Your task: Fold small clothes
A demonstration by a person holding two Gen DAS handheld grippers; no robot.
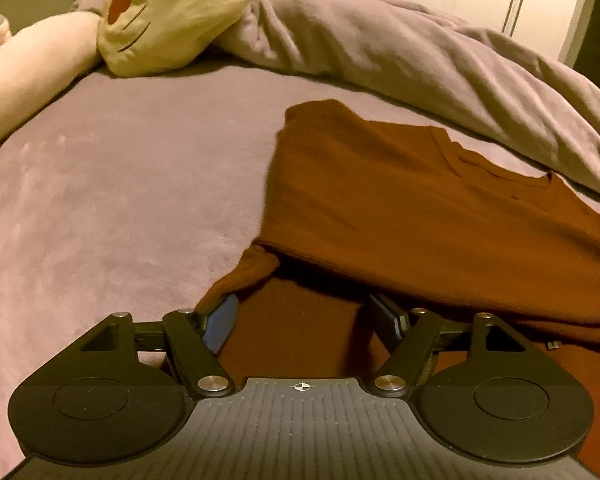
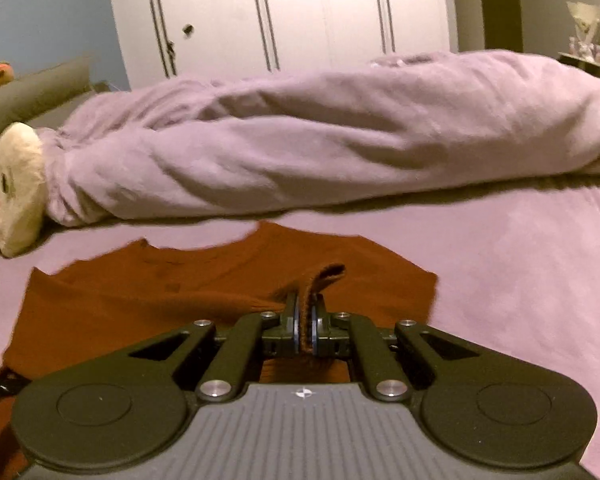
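Lying spread on the mauve bed sheet (image 1: 112, 184), the rust-brown shirt (image 1: 400, 208) has one layer already turned over on itself, its neckline toward the rumpled blanket (image 2: 340, 132) and the white wardrobe (image 2: 284, 12) beyond. The right gripper (image 2: 307, 322) is clamped on a pinch of the shirt's edge, a tab of brown cloth standing up between its closed tongs. The left gripper (image 1: 302, 318) has its tongs spread wide, sitting low at the mouth of the fold; the cloth drapes against the left blue pad (image 1: 220, 322), though whether it rests on the pad or merely hangs beside it is hard to tell under the shadow of the fold.

The step in hand looks like carrying a fold across. To do it well, the left tongs should close on a matching edge before anything is lifted, so both corners rise together and the hem stays straight. Lift only enough to clear the lower layer, carry the edge over level, and lay it down flush with the far edge. The knit looks soft and may sag in the middle, so keeping light tension between the two grips should help.

No brand or label can be read on the shirt. The cream plush cat (image 1: 168, 12) bears only a stitched face, and each gripper body shows a small crosshair mark, no writing.
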